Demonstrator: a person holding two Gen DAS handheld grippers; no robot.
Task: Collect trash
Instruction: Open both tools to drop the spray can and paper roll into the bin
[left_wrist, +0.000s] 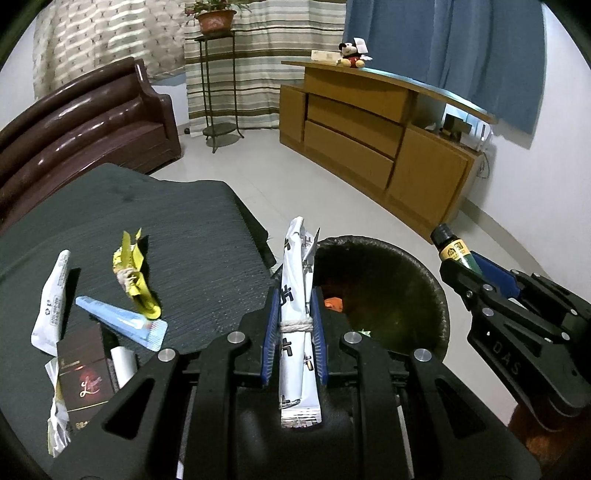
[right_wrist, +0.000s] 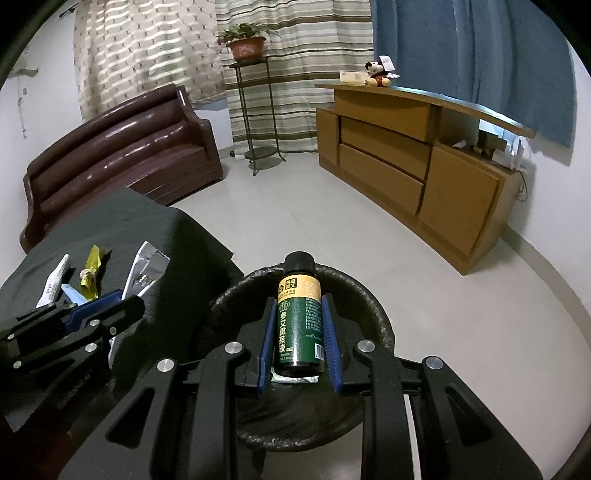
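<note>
Gripping a sachet (left_wrist: 295, 325), left gripper (left_wrist: 294, 317) sits by the bin (left_wrist: 424, 280), right gripper (right_wrist: 299, 325) clamped on a bottle (right_wrist: 299, 314) over it, w/ wrappers (left_wrist: 136, 277) on dark table (left_wrist: 184, 229).

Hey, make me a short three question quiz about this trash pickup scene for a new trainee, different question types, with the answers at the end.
1. True or false: the left gripper is empty.
2. What does the right gripper hold? A) green bottle B) yellow wrapper C) dark box
3. Fill in: both grippers are near the black ____.

Key:
1. False; it is shut on a white packet.
2. A, the green bottle.
3. Trash bin, beside the dark table where a yellow wrapper and dark box lie.
</note>
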